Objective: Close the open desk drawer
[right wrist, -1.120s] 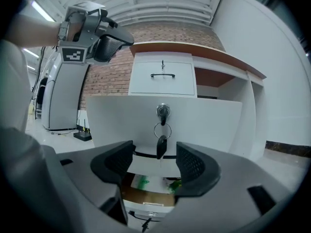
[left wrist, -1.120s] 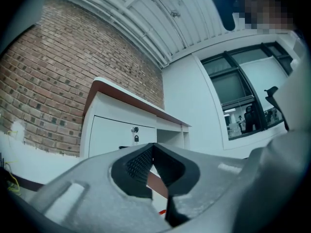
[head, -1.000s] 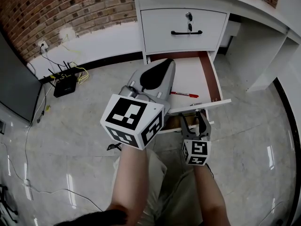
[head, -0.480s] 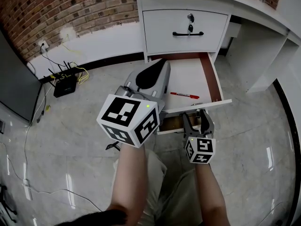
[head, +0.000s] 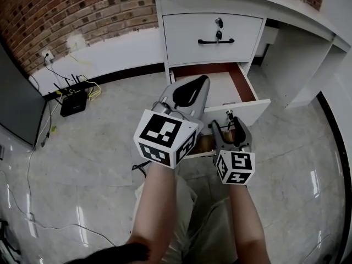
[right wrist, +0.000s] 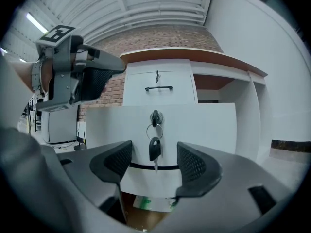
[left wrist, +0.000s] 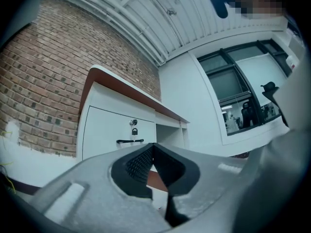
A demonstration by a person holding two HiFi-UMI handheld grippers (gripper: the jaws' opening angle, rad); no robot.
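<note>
Right gripper (head: 228, 126), jaws apart and empty, faces the half-open drawer (head: 252, 110) front.
We risk bending the key (right wrist: 154, 148) hanging on that front, between the jaws; left gripper (head: 195, 87), jaws together on nothing, sits above the drawer.

Two grey moulded shells are carried, one in each hand. The left gripper (head: 193, 88) is lined with black, finely dotted rubber on its fingers (left wrist: 138, 164), and the right gripper (head: 227, 128) is built alike, with the same black textured pads on its fingers (right wrist: 116, 162). Toward 6 o'clock of each shell a white cube printed with black square markers is fixed: the left cube (head: 165, 138) is shown larger than the right cube (head: 235, 167). Bare forearms (head: 157, 202) are seen below the cubes, and light-coloured trousers (head: 190, 205) are worn, visible toward 6 o'clock in the head view.
</note>
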